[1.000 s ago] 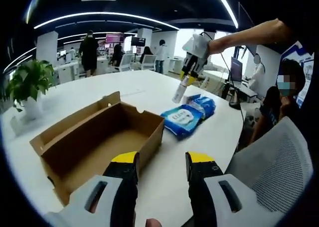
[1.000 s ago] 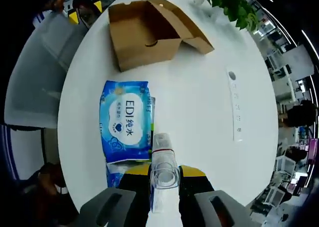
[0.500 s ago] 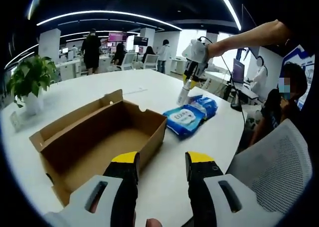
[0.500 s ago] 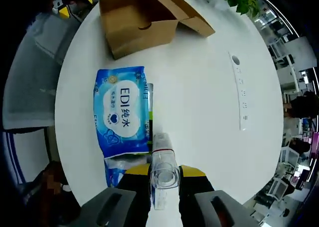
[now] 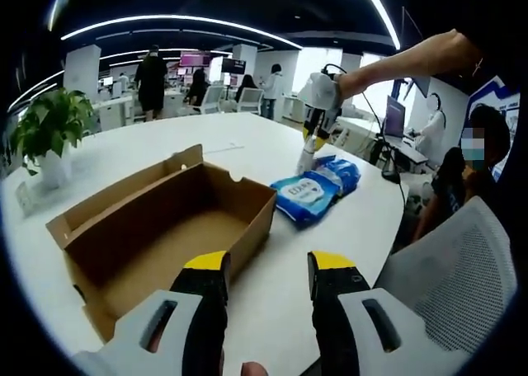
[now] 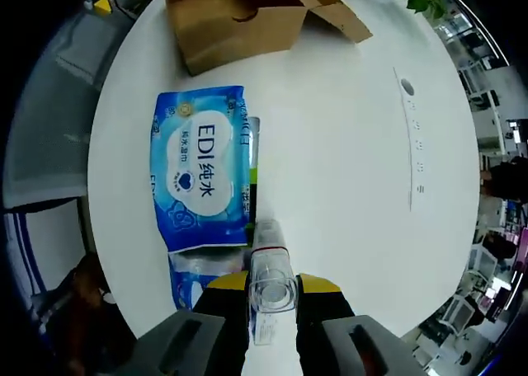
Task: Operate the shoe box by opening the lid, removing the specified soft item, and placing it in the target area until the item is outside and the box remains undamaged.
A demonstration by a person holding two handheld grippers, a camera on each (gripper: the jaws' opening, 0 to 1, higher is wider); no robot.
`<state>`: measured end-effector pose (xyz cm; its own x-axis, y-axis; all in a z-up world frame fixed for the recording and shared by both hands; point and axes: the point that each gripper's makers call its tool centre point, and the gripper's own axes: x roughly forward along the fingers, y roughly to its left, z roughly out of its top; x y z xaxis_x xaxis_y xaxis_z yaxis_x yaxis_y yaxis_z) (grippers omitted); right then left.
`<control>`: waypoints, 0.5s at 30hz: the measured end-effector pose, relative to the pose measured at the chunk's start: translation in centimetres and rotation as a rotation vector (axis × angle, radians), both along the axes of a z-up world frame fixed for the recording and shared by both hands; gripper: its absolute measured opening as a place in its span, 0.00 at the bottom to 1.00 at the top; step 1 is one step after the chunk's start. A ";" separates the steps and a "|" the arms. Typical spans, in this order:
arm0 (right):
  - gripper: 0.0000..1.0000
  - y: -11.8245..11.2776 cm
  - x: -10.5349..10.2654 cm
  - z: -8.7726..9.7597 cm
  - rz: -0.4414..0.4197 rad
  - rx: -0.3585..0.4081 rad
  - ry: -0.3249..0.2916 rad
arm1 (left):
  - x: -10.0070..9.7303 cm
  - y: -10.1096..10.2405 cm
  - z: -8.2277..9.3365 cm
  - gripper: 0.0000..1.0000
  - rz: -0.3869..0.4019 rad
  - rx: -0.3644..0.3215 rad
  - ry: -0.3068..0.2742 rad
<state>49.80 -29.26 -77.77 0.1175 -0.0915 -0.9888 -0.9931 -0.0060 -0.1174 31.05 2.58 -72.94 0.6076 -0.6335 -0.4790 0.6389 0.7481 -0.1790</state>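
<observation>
Brown cardboard makes up the shoe box (image 5: 165, 236), which sits open just ahead of the left claw (image 5: 268, 310) and a little to its left on the white surface (image 5: 272, 162), its lid folded back on the far side and its inside bare as far as the left gripper view shows. The left claw hovers with its yellow-tipped jaws parted and nothing between them. Beyond it and to its right lies a blue pack of wipes (image 5: 307, 196), with a second blue pack (image 5: 337, 175) touching it on the far side. Above those packs hangs the right claw (image 5: 312, 141), held by a person's outstretched arm (image 5: 404, 58). In the right gripper view the right claw (image 6: 272, 298) looks down along a clear plastic tube (image 6: 271, 281) clamped between its closed jaws, the tube's far end near the surface (image 6: 346, 145). The blue pack of wipes (image 6: 198, 178) lies just left of the tube, the second pack (image 6: 194, 277) nearer the claw, and the shoe box (image 6: 235, 17) rests well ahead. A potted plant (image 5: 49, 133) stands on the surface far to the left claw's left.
</observation>
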 end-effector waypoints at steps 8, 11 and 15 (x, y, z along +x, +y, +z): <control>0.17 0.2 -0.3 0.3 -0.029 -0.035 0.006 | 0.2 0.0 0.0 0.38 0.006 -0.004 0.003; 0.17 0.2 0.0 0.2 -0.043 -0.035 0.010 | 0.2 0.0 -0.1 0.38 0.002 -0.004 0.004; 0.17 0.4 0.0 0.3 -0.039 -0.037 0.016 | 0.3 0.0 -0.1 0.38 0.003 -0.005 0.005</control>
